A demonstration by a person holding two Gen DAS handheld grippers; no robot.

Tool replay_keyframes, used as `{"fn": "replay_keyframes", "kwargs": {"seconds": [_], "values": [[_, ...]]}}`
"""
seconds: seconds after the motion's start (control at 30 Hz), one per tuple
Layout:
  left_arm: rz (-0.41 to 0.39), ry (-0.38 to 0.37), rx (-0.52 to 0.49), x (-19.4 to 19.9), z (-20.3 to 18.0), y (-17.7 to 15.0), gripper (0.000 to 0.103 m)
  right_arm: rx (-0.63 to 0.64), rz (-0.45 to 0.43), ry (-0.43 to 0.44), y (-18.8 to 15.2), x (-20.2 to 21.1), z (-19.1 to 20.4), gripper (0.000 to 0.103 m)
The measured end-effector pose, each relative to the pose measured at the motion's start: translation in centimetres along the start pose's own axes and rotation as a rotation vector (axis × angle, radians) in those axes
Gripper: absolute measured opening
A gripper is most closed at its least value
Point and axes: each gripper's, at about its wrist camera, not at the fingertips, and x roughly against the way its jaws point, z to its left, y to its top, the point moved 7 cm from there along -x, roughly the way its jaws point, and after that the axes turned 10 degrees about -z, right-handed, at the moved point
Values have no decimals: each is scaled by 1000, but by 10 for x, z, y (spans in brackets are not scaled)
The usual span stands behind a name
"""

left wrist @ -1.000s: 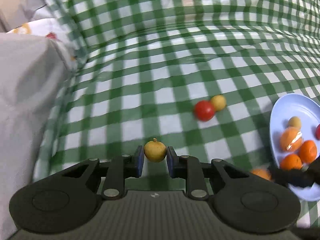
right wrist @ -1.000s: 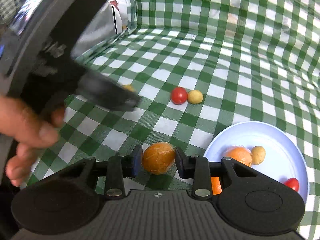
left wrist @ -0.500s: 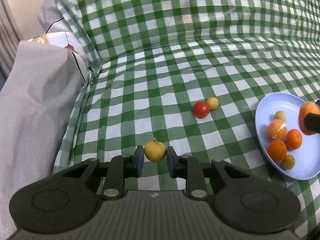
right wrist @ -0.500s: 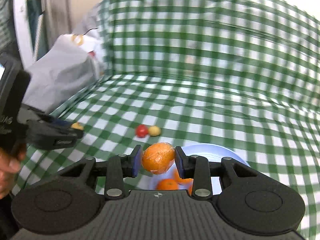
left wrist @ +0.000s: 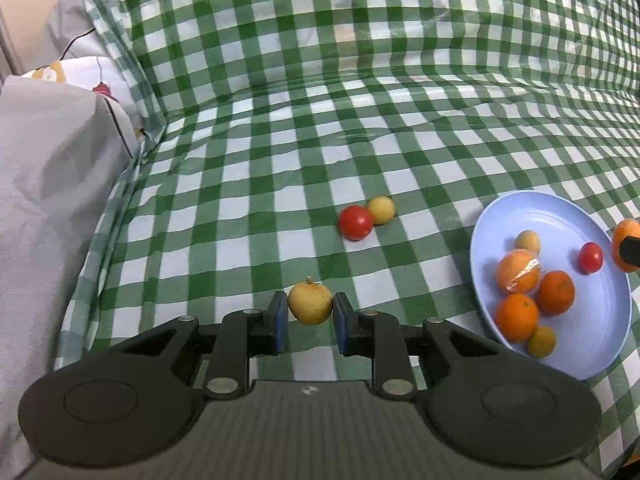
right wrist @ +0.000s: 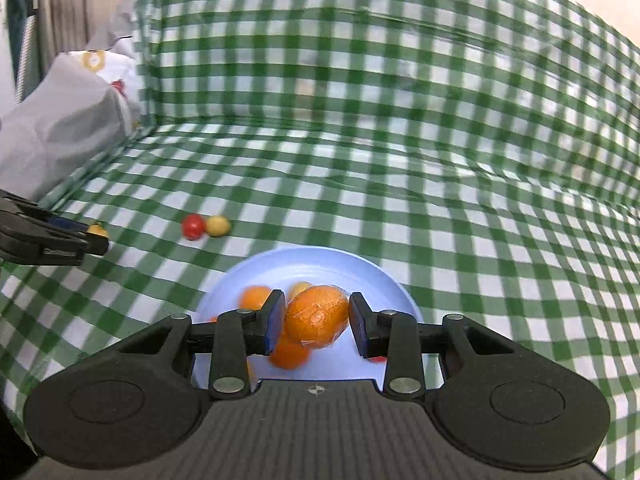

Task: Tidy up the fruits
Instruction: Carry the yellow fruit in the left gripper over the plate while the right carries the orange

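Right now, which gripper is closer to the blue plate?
Right. The right gripper, shut on a wrapped orange, hangs over the blue plate. The left gripper, holding a yellow fruit, is beside it over the checked cloth.

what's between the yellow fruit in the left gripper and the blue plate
Nothing visible. The yellow fruit in the left gripper has only bare checked cloth between it and the blue plate. The tomato lies further back.
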Motion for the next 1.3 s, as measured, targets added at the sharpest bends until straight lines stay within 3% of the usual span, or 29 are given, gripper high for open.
{"fn": "replay_keyframes", "kwargs": {"seconds": [0.5,0.83,1.3], "values": [[-85,-72,-92,11,-40,6,26,-41,7,-73,-7,5,-28,37],[-177,-228,-208,33,-93,1,26,-45,11,-87,-8,5,-31,37],[-187,-307,-305,32,-146,-12,26,-35,34,-88,-12,2,-34,37]]}}
